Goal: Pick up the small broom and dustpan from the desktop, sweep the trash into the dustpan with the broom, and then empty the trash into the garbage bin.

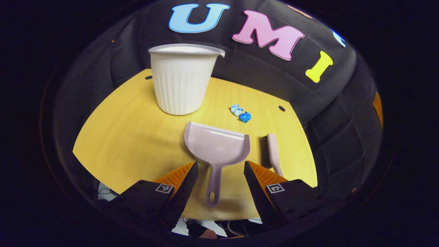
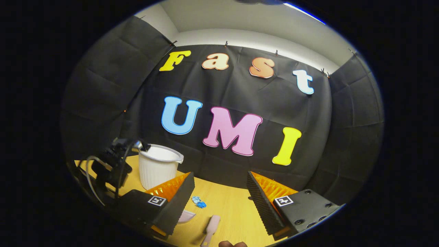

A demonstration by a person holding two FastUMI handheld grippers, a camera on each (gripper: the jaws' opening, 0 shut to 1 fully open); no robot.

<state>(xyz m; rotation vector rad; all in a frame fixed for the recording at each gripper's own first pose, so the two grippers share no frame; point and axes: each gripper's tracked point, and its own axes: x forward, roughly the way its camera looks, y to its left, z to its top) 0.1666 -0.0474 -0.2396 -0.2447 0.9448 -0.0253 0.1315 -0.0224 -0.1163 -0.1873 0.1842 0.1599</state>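
in the left gripper view the left gripper [image 1: 221, 178] hangs low over the near edge of the desktop [image 1: 130, 144] with its fingers spread wide, and the handle of the dustpan [image 1: 216, 151] lies right between them, touching neither. the handle's long axis runs near to far, almost in line with the gripper's own reach, with the hanging loop at the near end and the scoop opening toward the far side. judging from this, the left gripper needs only to come down and squeeze across the handle; no turn of the wrist looks called for.

just right of the dustpan lies the small broom [image 1: 272, 152], also lengthwise near to far, bristles facing left toward the pan. in the right gripper view the right gripper [image 2: 219, 199] rides higher, fingers likewise spread and holding nothing, with the broom [image 2: 211, 228] below and between them, so it is the nearer hand for the broom but would have to drop further.

beyond the two tools sits the trash [image 1: 241, 113], small blue crumpled bits, a little to the right. farther left stands the white garbage bin [image 1: 181, 79], upright near the far edge.
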